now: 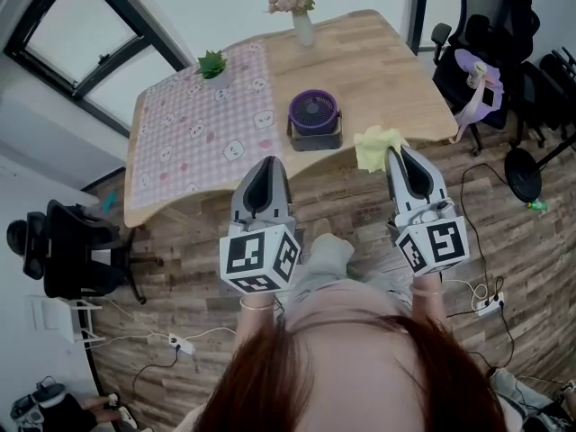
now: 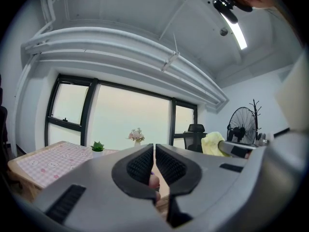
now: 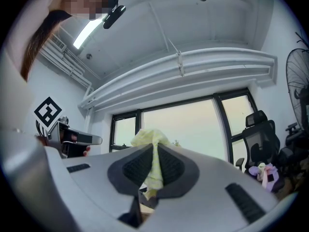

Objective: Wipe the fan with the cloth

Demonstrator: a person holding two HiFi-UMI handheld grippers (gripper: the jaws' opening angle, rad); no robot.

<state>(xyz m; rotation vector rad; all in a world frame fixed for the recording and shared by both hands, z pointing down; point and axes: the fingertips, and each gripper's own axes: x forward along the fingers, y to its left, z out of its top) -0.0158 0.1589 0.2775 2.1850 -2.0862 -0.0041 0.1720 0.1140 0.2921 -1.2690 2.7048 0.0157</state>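
On the wooden table (image 1: pixel 396 79), near its front edge: one small purple fan (image 1: pixel 314 118) on a dark base, upright, with its round grille turned toward the person.

Right tongs (image 1: pixel 397 154): closed on the yellow cloth (image 1: pixel 377 146). A fold is pinched between the pads and the rest is bunched past the tips. The cloth hangs over the table's front edge, to the right of the fan and apart from it, with bare wood between the two.

Left tongs (image 1: pixel 268 164): closed, pads together, with no object in them. The tips are at the table's front edge, left of the fan and short of it. The fan lies ahead, between the two tongs.

Surroundings:
- Pink checked tablecloth (image 1: pixel 193 138) over the table's left half; the fan stands just beside its right border.
- Small green potted plant (image 1: pixel 212 64) on the tablecloth's far side.
- White vase of flowers (image 1: pixel 300 16) at the table's far edge.
- Black office chair (image 1: pixel 72 250) on the plank floor to the left, well apart from the table.
- White power strip (image 1: pixel 180 345) on the floor near the person.
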